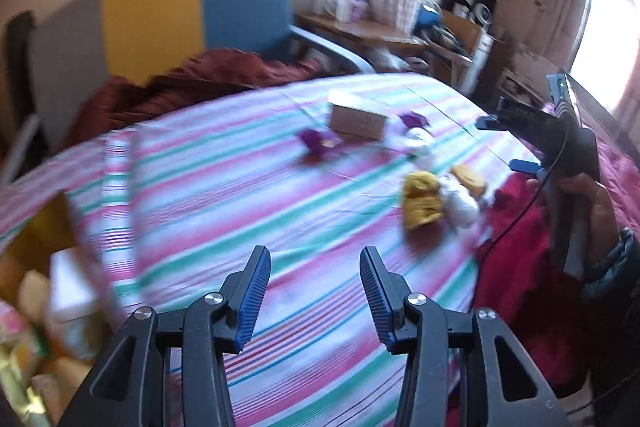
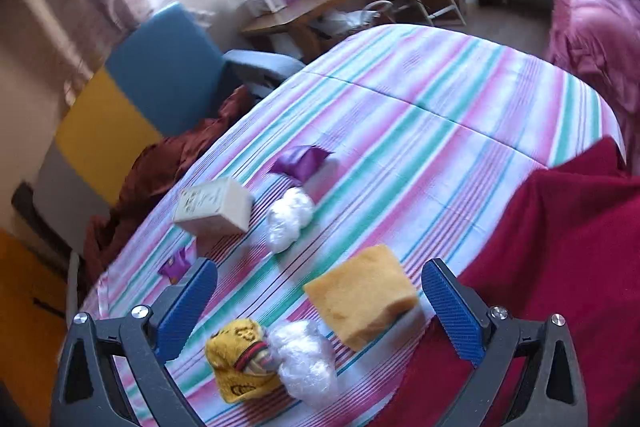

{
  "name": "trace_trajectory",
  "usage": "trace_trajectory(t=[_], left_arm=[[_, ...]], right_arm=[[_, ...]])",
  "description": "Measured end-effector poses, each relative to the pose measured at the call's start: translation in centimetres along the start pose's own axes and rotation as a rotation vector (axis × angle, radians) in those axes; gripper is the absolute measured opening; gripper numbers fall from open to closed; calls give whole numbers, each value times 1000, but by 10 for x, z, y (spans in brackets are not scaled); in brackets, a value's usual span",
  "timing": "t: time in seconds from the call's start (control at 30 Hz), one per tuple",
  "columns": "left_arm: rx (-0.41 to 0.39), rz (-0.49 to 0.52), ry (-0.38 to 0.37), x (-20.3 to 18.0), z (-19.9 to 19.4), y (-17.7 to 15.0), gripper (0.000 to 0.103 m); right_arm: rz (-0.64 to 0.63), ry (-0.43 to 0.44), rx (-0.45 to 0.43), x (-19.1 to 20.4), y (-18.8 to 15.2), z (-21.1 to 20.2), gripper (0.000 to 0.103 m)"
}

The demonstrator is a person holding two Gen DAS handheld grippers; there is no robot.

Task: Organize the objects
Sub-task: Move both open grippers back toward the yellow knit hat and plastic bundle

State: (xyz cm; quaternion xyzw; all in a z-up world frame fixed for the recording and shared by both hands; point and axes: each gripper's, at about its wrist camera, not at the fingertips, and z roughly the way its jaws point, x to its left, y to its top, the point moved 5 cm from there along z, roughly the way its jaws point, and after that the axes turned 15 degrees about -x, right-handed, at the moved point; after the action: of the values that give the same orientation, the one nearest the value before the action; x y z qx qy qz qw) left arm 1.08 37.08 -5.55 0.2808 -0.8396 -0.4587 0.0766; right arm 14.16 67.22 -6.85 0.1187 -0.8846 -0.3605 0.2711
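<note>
On the striped bedsheet [image 2: 420, 131] lie a yellow sponge [image 2: 362, 297], a yellow knitted cloth [image 2: 240, 367], two crumpled clear plastic bags [image 2: 306, 363] [image 2: 288, 217], a cardboard box [image 2: 214, 207] and two purple pieces [image 2: 302, 161] [image 2: 176, 267]. My right gripper [image 2: 320, 303] is open and empty, hovering just above the sponge. My left gripper [image 1: 316, 291] is open and empty over bare sheet; the yellow cloth [image 1: 420, 201], sponge [image 1: 470, 179], box [image 1: 356, 117] and a purple piece [image 1: 318, 143] lie ahead of it. The right gripper [image 1: 504, 143] shows at the right of the left wrist view.
A red blanket [image 2: 560, 267] covers the bed's right side. A dark red quilt [image 1: 188, 83] lies at the far edge, before a blue chair [image 1: 244, 3]. A wooden desk [image 2: 312, 7] stands beyond. Boxes and bags [image 1: 48, 307] sit beside the bed at left.
</note>
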Motion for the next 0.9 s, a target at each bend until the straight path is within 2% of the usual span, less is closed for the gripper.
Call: trace_trajectory(t=[0.1,0.43,0.67,0.77,0.9], left_arm=[[40,-21,-77,-22,28,3,47],[117,20,-221,-87,105,11,48],[189,17,-228,-104,151,4,49],[194,25,-211,-105,166,2,49],[182,1,-248,-105,175,3,48]], right_arm=[[44,22,43,-3,-4,7,103],[65,51,113,-4,-16,16,103],[140,27,115,-21,-12,20,103],[125,25,129,-19,-14,24,103],[80,30,147,-11,-18,28,103]])
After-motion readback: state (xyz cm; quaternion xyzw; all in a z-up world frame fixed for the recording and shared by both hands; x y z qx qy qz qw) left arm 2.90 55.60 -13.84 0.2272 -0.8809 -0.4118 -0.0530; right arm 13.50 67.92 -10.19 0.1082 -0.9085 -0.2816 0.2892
